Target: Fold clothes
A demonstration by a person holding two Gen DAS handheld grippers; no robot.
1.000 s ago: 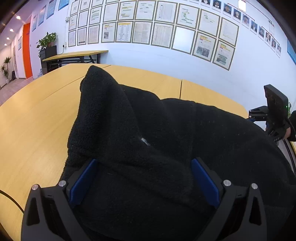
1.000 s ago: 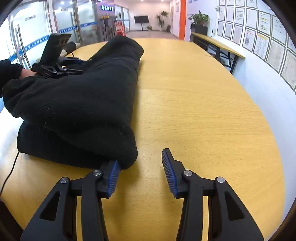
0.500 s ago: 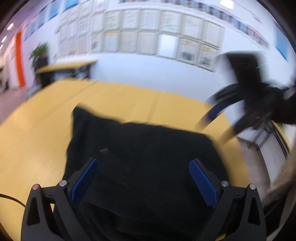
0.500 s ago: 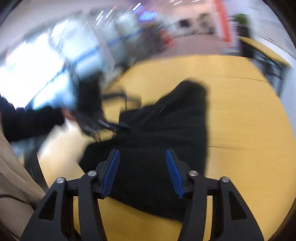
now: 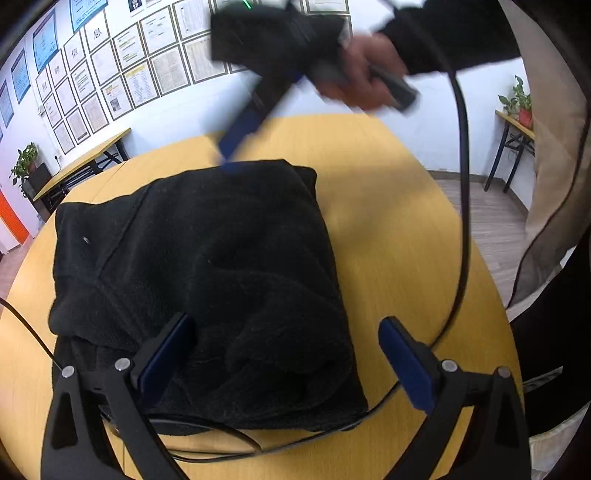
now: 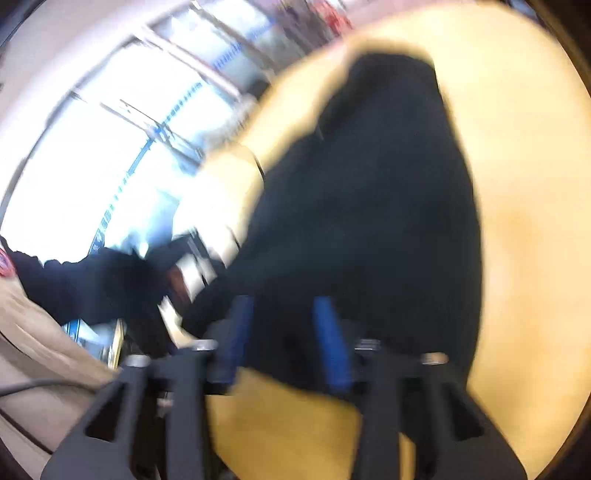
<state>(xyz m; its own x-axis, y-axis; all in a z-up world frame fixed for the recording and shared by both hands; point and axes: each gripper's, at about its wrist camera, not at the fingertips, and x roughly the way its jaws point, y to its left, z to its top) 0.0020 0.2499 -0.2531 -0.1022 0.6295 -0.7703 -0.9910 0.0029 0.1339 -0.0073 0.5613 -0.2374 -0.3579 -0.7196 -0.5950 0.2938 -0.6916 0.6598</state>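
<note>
Left black two-finger gripper (image 5: 284,362): angular matte-black frame with triangular cut-outs, a silver screw (image 5: 122,364) at each joint, and flat blue ribbed pads (image 5: 166,356) lining its fingers. A thin black cable (image 5: 463,206) loops past it. Right black two-finger gripper (image 6: 286,332), blurred in its own camera, shows the same black frame, silver screws and blue pads. In the left view it has a small green light on top. The bare-skinned right hand (image 5: 356,79) emerges from a black sleeve (image 5: 458,33); a beige garment (image 5: 554,147) hangs alongside.
</note>
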